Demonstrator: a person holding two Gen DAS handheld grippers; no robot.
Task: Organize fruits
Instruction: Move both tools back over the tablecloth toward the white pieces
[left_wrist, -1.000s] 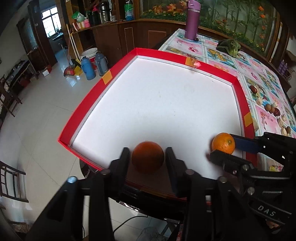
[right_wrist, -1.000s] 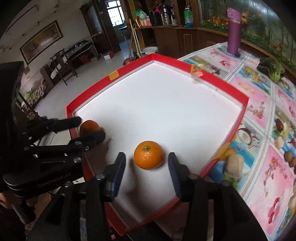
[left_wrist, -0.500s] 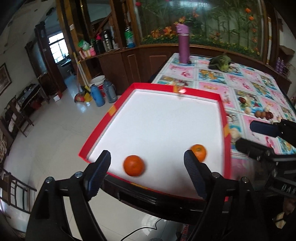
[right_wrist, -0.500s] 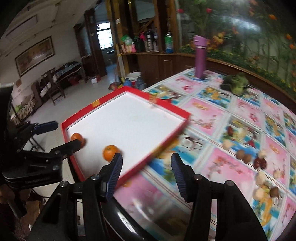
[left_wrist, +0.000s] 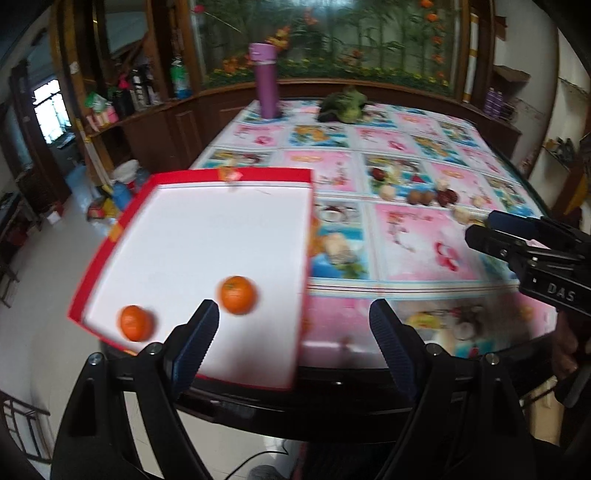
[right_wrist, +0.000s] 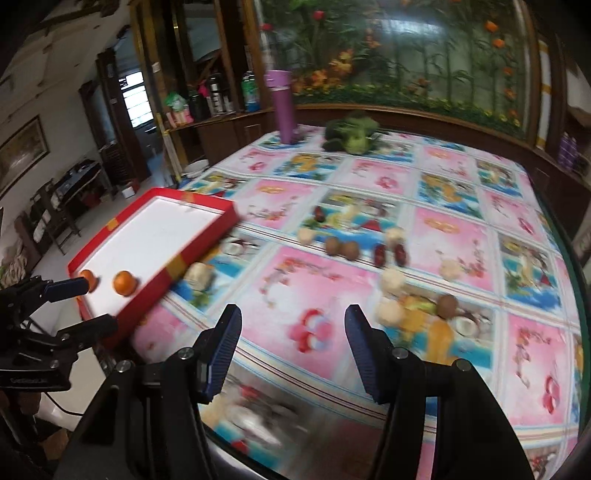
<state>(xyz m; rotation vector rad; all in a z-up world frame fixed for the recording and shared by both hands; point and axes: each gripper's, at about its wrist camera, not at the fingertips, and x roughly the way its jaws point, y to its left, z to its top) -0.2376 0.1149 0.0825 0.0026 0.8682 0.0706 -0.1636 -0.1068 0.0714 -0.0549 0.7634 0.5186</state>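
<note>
Two round, glossy oranges, one (left_wrist: 237, 294) beside the other (left_wrist: 136, 322), sit lower left in the flat red-rimmed white tray (left_wrist: 192, 172). Left gripper (left_wrist: 291, 343) spread wide, empty; right gripper (right_wrist: 292, 348) angled down over the patterned tablecloth (right_wrist: 461, 236), jaws just opening, nothing between.

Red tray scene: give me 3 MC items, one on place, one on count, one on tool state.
1. Where are the oranges?
A. in the red tray
B. beside the purple bottle
C. in the right tool

2. How many oranges are in the tray?
A. one
B. two
C. four

3. The left tool is:
A. shut on an orange
B. open, empty
C. shut on the bottle

Key: A, both oranges lie on the red tray's white floor; B, two show; B, the left tool has its jaws apart with nothing between them.
</note>
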